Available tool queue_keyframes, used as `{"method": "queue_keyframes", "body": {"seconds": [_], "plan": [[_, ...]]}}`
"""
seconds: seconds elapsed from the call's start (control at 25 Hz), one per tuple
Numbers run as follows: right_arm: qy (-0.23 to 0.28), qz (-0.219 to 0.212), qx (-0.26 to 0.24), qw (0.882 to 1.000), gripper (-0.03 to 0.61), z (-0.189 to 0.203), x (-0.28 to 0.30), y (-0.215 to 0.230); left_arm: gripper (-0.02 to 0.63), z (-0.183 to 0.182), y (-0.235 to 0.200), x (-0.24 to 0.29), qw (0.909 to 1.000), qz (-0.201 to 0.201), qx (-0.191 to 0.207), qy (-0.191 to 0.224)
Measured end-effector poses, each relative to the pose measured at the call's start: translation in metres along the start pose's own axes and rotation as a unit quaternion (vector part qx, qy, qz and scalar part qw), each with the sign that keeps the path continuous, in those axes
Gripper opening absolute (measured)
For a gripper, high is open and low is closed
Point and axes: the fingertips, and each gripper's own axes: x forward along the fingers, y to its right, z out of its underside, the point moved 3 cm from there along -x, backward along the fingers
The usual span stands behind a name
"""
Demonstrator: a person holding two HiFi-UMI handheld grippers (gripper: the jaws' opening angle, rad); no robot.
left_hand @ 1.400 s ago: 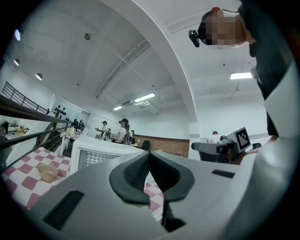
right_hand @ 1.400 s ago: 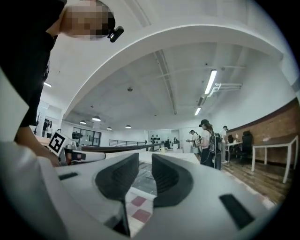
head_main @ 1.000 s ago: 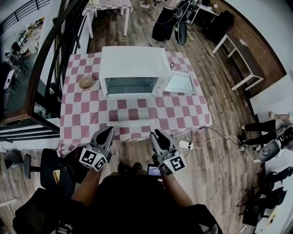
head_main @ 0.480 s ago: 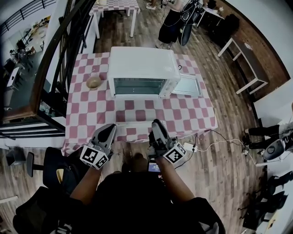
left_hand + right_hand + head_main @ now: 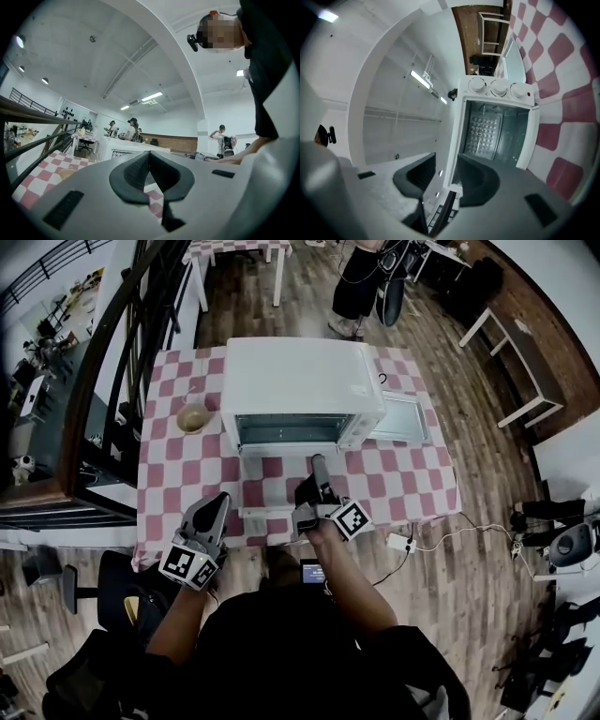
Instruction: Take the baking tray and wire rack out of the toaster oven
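The white toaster oven (image 5: 300,381) stands on the checked table with its glass door (image 5: 267,512) folded down toward me. In the right gripper view its cavity (image 5: 487,131) shows only bare walls. A silver baking tray (image 5: 401,418) lies on the table to the right of the oven. My right gripper (image 5: 314,479) is rolled on its side at the door's front edge. The right gripper (image 5: 445,161) has just been opening its jaws, and the door's white edge runs between them. My left gripper (image 5: 216,507) hangs at the table's near edge, and the left gripper (image 5: 149,157) is shut and empty.
A tan bowl (image 5: 194,416) sits on the table left of the oven. A dark railing (image 5: 112,381) runs along the left side. A power strip with a cable (image 5: 398,542) lies on the wood floor at the right. People stand behind the table.
My right gripper has gone forward from the table's near edge to the oven door and rolled onto its side. The left gripper has shifted slightly along the table's edge.
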Motion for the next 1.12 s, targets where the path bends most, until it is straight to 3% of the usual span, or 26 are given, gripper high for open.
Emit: {"method": "queue_keyframes", "body": {"seconds": [0.44, 0.76, 1.04, 1.12], "plan": [[-0.016, 0.089, 0.007, 0.996, 0.129, 0.005, 0.094, 0.079, -0.007, 0.014, -0.05, 0.057, 0.9994, -0.015, -0.012, -0.03], [-0.03, 0.093, 0.04, 0.994, 0.129, 0.012, 0.128, 0.106, -0.006, 0.031, -0.061, 0.069, 0.9982, -0.021, -0.02, -0.052], [-0.04, 0.091, 0.035, 0.994, 0.126, 0.004, 0.152, 0.115, -0.006, 0.041, -0.067, 0.073, 0.9972, -0.032, -0.031, -0.06], [-0.046, 0.088, 0.039, 0.994, 0.095, 0.002, 0.158, 0.117, -0.006, 0.042, -0.068, 0.074, 0.997, -0.035, -0.034, -0.06]]}}
